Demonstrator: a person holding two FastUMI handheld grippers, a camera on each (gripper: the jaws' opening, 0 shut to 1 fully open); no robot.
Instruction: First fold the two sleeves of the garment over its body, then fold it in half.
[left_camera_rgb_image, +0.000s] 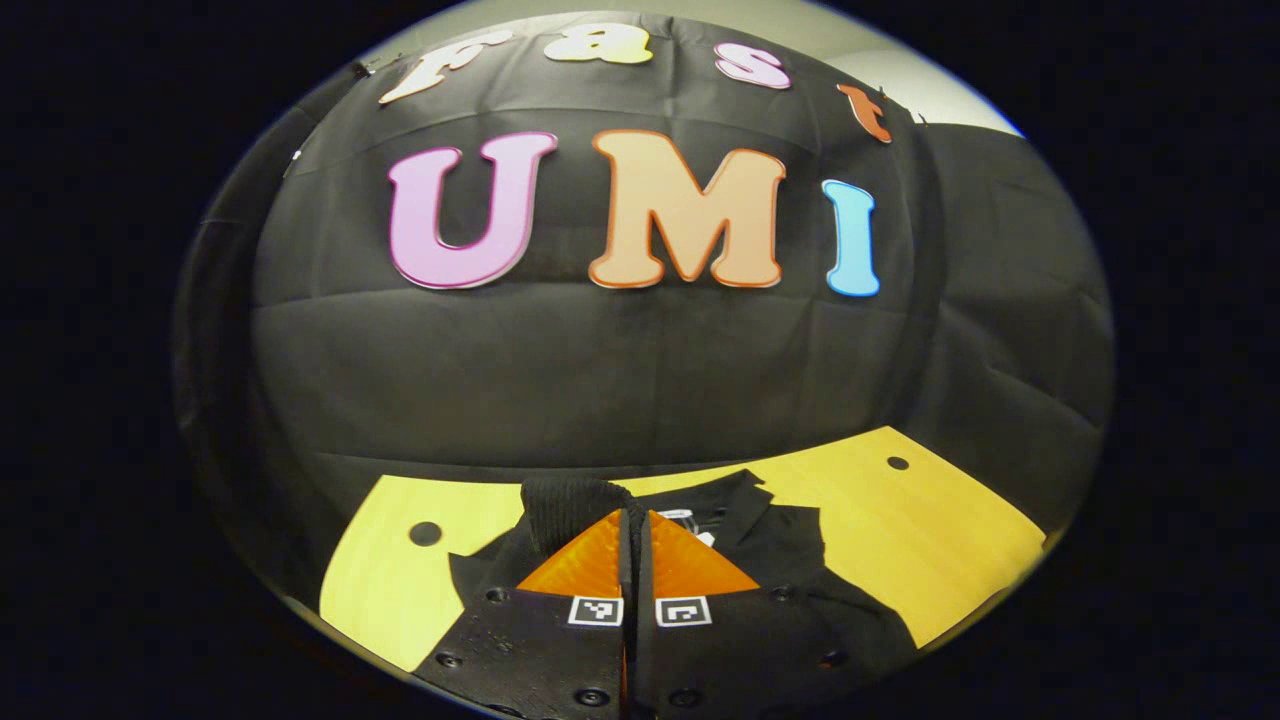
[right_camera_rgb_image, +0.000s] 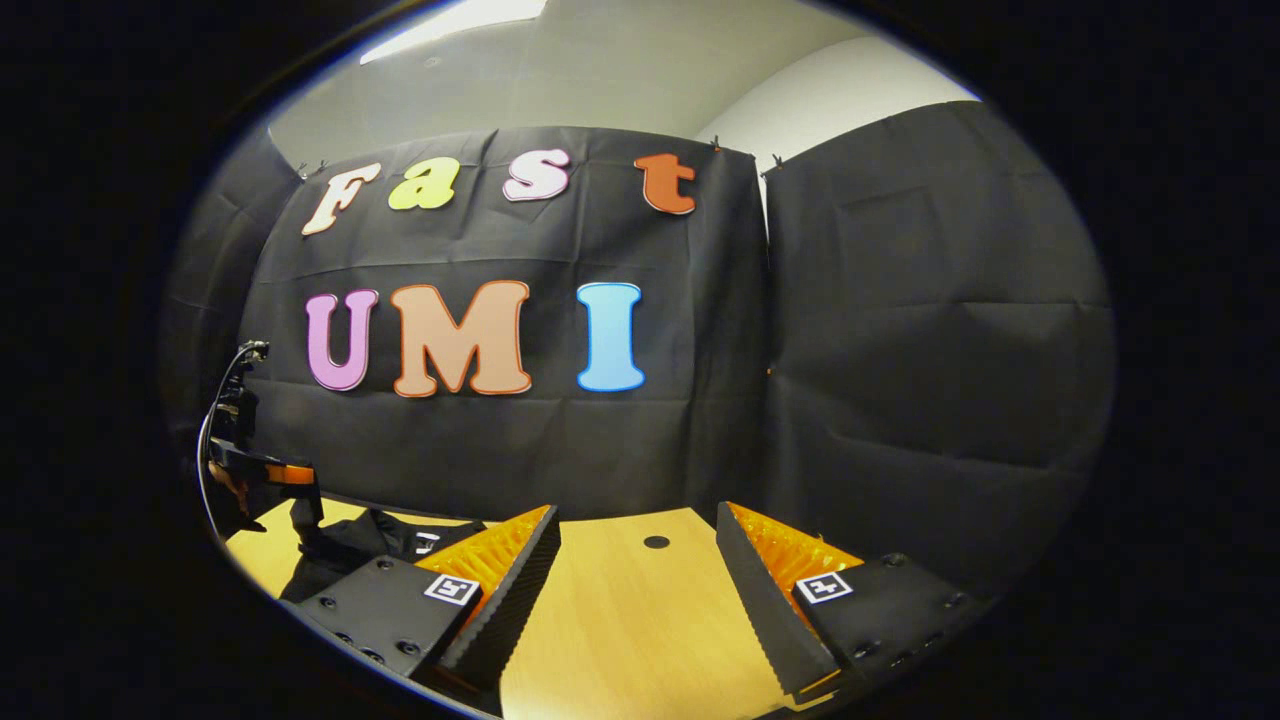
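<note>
In the left gripper view, the left gripper (left_camera_rgb_image: 634, 530) has its jaws pressed together on a ribbed cuff of the black garment (left_camera_rgb_image: 790, 545), which lies spread on the yellow wooden worktop (left_camera_rgb_image: 930, 540) (a small dark hole (left_camera_rgb_image: 897, 463) marks the far side). In the right gripper view, the right gripper (right_camera_rgb_image: 638, 580) hangs above bare worktop with its jaws wide apart, holding nothing. At that view's left edge the garment shows, the left gripper lifting part of it.

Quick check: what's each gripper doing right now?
Left gripper: closed on the black fabric garment's ribbed sleeve cuff.
Right gripper: open, empty, above the yellow wooden table.
</note>
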